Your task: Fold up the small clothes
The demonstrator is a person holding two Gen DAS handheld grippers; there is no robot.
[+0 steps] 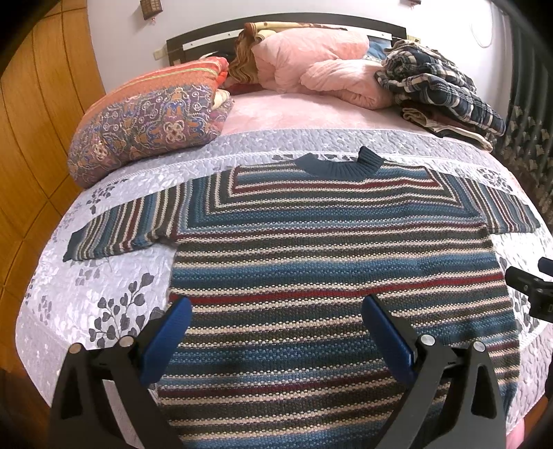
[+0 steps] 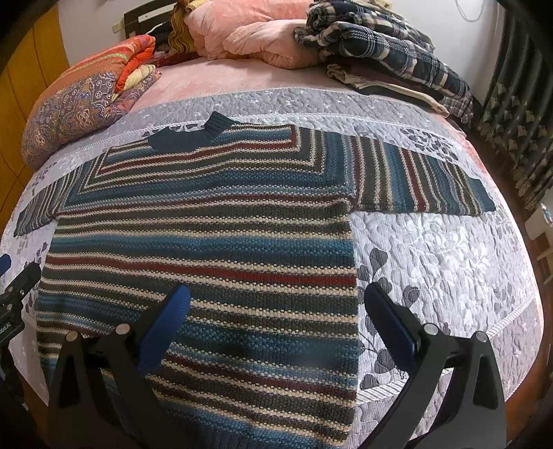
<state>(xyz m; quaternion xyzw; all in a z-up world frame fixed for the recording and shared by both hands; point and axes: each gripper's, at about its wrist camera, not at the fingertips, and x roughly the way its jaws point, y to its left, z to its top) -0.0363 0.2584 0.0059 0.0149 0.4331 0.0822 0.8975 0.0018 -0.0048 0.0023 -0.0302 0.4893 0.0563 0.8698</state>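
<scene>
A striped sweater (image 1: 331,262) lies flat on the quilt (image 1: 114,276), collar toward the pillows, both sleeves spread out. The left gripper (image 1: 276,311) hovers over its lower left part, jaws wide apart, holding nothing. The right gripper (image 2: 276,300) hangs above the sweater's right edge, equally wide and empty.

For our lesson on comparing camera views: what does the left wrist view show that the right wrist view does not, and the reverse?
Only the left wrist view shows the wall ornament above the full dark headboard, and the right hand-held gripper at its edge. Only the right wrist view shows a white object beside the bed, and the left hand-held gripper at its edge. Both share the striped sweater spread flat, the grey quilt, the patterned pillow and the plaid pile.
</scene>
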